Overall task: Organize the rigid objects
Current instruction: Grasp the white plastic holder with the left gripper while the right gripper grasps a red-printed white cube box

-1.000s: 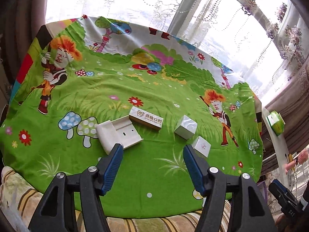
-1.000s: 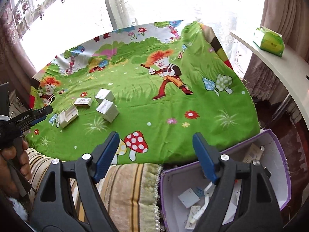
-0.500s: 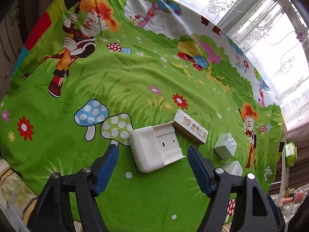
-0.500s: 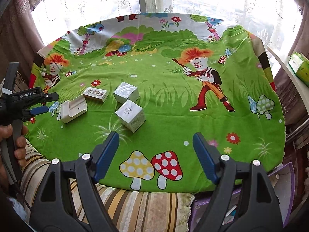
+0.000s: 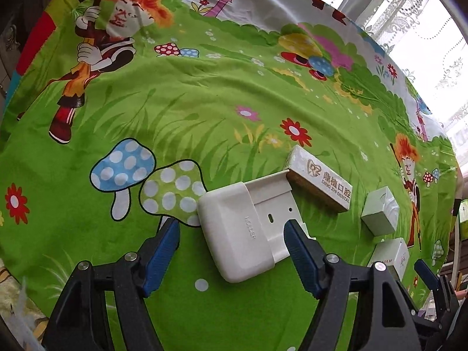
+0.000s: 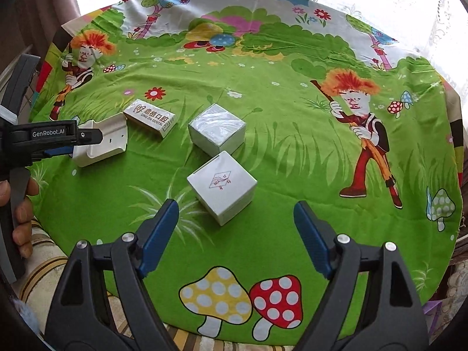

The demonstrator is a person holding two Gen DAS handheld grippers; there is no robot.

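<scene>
Left wrist view: left gripper (image 5: 231, 234) jaws apart, just opened, straddling the white holder (image 5: 242, 228) on the green cloth (image 5: 175, 102); stiff, smooth, probably light; take its long sides.
Right wrist view: right gripper (image 6: 235, 222) spread, empty, near 1 stamped box (image 6: 222, 185); rigid cardboard, grip opposite faces.

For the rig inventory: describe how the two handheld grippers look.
Both the left gripper and right gripper have glossy black plastic arms with silver rivets and ribbed blue finger pads. White "GenRobot.AI" lettering marks the left gripper's side, seen from the right wrist. No sleeve shows.
</scene>
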